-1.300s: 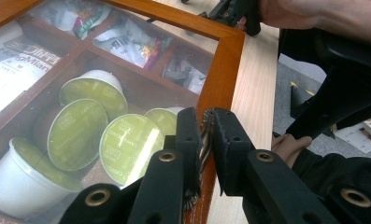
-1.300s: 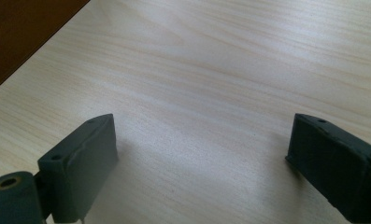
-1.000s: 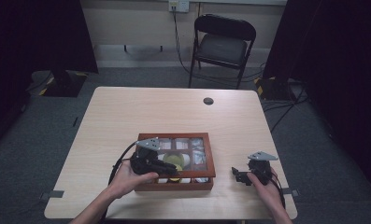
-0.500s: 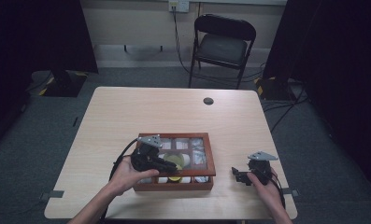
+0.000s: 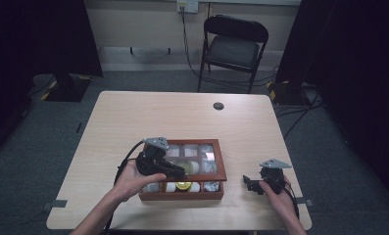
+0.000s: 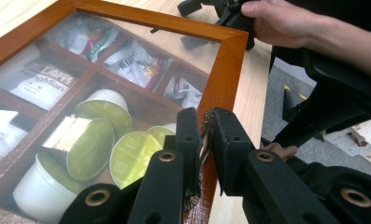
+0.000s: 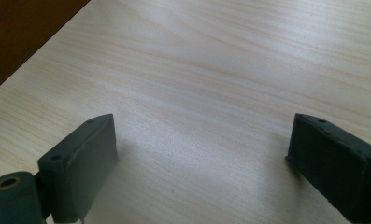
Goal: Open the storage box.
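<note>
A wooden box with a glass-paned lid sits near the table's front edge. My left gripper is shut on the lid's front frame and holds it a little above the box. In the left gripper view the jaws pinch the wooden lid frame. Through the glass I see green-topped pods and tea sachets. My right gripper rests on the table to the right of the box. It is open over bare wood, with nothing between its jaws.
A small black round disc lies on the far side of the table. A black folding chair stands behind the table. The box's dark corner shows at the left of the right gripper view.
My left gripper has risen slightly with the lid's front edge in it. The right gripper has not moved.
</note>
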Motion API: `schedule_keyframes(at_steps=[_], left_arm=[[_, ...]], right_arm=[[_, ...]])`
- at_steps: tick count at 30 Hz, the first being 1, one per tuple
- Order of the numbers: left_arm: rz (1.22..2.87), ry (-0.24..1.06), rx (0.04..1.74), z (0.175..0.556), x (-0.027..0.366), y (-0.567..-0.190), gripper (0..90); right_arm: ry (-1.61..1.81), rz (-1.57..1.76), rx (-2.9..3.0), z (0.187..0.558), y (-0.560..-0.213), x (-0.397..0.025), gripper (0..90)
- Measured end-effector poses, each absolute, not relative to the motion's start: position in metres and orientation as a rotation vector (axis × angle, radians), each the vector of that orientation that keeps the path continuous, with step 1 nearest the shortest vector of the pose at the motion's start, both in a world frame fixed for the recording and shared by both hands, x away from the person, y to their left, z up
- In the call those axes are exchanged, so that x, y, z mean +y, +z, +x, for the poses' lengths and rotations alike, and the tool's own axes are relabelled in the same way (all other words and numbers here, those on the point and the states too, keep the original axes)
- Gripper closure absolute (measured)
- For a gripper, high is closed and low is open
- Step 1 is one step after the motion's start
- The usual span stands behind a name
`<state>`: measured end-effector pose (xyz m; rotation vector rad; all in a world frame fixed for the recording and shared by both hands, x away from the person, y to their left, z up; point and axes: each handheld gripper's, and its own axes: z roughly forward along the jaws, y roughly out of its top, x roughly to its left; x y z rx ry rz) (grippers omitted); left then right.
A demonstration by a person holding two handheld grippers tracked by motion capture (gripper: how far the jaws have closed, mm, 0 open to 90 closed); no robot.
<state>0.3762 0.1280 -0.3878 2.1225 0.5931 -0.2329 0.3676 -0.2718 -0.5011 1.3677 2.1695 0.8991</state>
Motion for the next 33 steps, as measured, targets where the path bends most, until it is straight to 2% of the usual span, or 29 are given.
schedule_keyframes(at_steps=[33], left_arm=[[2.054, -0.209, 0.615, 0.393, 0.134, -0.358, 81.0]], right_arm=[[0.899, 1.367, 2.170, 0.368, -0.501, -0.272, 7.3]])
